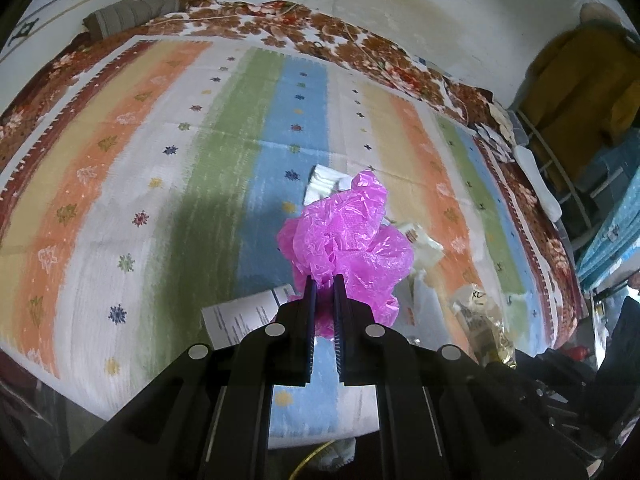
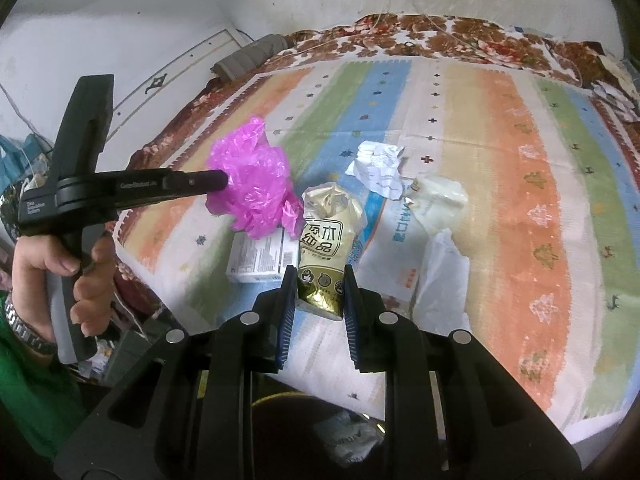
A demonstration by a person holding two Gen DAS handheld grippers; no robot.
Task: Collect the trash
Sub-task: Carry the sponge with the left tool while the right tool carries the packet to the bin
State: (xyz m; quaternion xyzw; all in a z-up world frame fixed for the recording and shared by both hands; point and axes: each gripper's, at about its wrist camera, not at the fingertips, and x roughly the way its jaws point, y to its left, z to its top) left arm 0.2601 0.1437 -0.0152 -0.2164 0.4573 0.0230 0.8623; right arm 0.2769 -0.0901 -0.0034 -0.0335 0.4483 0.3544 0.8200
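pink crumpled plastic bag [image 1: 348, 236] is pinched in your left tool [image 1: 324, 280], its jaws drawn narrow with a fold of the film caught between them. from the right wrist view the bag [image 2: 252, 188] hangs off the tip of that tool [image 2: 218, 180], lifted clear above the striped bedspread [image 2: 500, 128], with your left hand [image 2: 64, 276] wrapped round the handle.

your right tool [image 2: 318, 276] grips a gold snack pouch [image 2: 326, 256] — the fingers [image 2: 289, 288] press on its lower sides and the pouch stands tilted up, its torn mouth pointing away from you. in the left wrist view that pouch [image 1: 484, 328] shows only as a blurred gold shape at the lower right.

on the bed under and just beyond the pink bag lies a white printed box [image 2: 258, 258], near the bed's front edge. beyond the pouch sits a crumpled white paper [image 2: 380, 168], and just to its right a whitish crumpled wrapper [image 2: 438, 200]. a flat white bag with blue print [image 2: 394, 232] lies beneath them, and another white plastic bag [image 2: 444, 276] rests right of your right tool — all close together on the blue and cream stripes. a folded grey bundle [image 2: 252, 56] lies at the far corner of the bed, well apart from the trash.
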